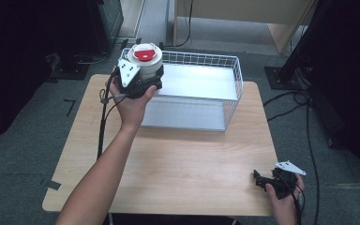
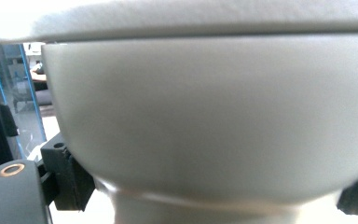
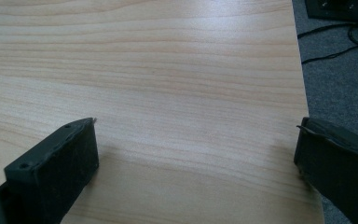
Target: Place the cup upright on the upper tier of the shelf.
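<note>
I see the left gripper (image 1: 143,79) clamped on a white container w/ red top (image 1: 145,57), held over the wire basket's (image 1: 232,84) left corner. Right gripper (image 3: 196,158) has jaws wide, low over the table (image 1: 178,164).

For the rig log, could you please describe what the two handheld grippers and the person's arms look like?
Both grippers are black. The left gripper and the right gripper each carry a pale grey three-cornered plate dotted with small holes, and a black cable trails from each. The right gripper's fingers are blocky, with dark matte pads. Both forearms are bare, with no sleeves in view.
</note>
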### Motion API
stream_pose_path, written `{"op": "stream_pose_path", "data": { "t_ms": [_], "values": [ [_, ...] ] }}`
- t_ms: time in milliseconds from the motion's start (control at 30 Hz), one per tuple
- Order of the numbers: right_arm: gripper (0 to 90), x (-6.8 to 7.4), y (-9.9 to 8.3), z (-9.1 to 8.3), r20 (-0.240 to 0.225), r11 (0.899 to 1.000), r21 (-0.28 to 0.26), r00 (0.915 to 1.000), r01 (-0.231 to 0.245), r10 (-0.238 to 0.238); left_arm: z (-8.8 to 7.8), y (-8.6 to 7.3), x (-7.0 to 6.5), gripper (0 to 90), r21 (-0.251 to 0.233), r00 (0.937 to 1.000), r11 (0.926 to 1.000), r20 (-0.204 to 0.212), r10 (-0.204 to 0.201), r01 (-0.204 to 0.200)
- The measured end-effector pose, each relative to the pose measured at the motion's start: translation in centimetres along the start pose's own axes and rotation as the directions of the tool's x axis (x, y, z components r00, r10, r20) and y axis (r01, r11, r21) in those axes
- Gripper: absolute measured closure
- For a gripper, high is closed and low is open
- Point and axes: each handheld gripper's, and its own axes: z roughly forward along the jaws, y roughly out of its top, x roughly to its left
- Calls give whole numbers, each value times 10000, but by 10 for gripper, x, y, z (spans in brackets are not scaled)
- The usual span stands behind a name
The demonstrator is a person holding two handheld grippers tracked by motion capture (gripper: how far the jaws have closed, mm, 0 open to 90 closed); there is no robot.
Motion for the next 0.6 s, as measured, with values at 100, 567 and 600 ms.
{"op": "stream_pose_path", "data": {
  "t_ms": [100,567,600],
  "values": [
    [0,0,0,0,-1,10000,-1,10000,1,-1,9,1,1,99,137,10000,9999,-18,28,-28],
    [0,0,0,0,-4,10000,-3,10000,-3,3,44,-2,8,98,383,9999,9993,-134,-47,52],
    [0,0,0,0,-3,10000,-3,10000,-1,1,45,-2,8,98,363,9999,9993,-152,-8,13]
  ]
}}
